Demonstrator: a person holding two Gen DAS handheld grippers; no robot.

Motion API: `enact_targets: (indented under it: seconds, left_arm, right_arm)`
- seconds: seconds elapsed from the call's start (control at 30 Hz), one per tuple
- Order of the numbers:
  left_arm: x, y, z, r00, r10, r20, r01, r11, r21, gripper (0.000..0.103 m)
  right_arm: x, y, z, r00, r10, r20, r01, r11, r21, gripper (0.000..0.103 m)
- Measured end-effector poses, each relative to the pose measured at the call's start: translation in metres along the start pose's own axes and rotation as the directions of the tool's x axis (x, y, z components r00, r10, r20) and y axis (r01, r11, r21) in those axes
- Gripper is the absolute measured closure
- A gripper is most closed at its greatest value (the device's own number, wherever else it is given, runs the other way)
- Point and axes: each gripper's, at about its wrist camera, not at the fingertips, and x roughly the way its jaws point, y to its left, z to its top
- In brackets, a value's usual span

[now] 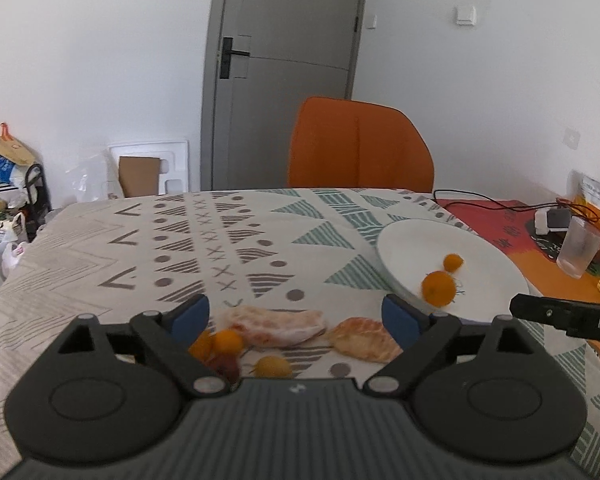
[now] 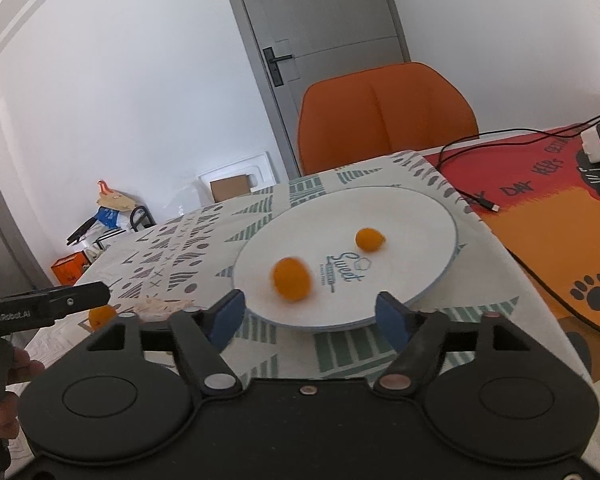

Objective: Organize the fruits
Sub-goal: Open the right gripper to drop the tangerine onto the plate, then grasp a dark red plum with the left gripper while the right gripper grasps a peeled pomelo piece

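Both tongs wide and empty, left tongs (image 1: 296,316) over peeled segments (image 1: 278,326), right tongs (image 2: 307,314) facing plate (image 2: 420,216).

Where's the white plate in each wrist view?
Left wrist: plate at right of centre, just beyond the left gripper's right fingertip, holding two orange fruits.
Right wrist: plate at centre, straight ahead of the open right gripper, "Sweet" print visible.
Shared landmark: orange chair behind the table's far edge, by the grey door.
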Motion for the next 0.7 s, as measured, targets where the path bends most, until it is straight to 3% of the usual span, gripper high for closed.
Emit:
enact_targets:
  seconds: [0.3,0.43,0.7]
  left_arm:
    - [-0.022,0.036,-0.017,0.999,0.036,-0.009,-0.037,0.996,-0.078,0.011]
    - [-0.03,0.047,-0.022,0.999,0.053,0.0,-0.053,0.994,-0.095,0.004]
    - [-0.035,0.062,-0.031,0.998,0.06,-0.019,-0.062,0.991,-0.122,0.003]
  right_arm:
    - [-0.002,0.022,-0.003,1.0,0.028,-0.005,-0.028,0.999,-0.03,0.012]
    - [-0.002,0.03,-0.005,0.999,0.045,-0.002,-0.045,0.998,-0.038,0.003]
    - [0.002,0.045,-0.01,0.997,0.071,-0.034,-0.073,0.996,-0.051,0.0]
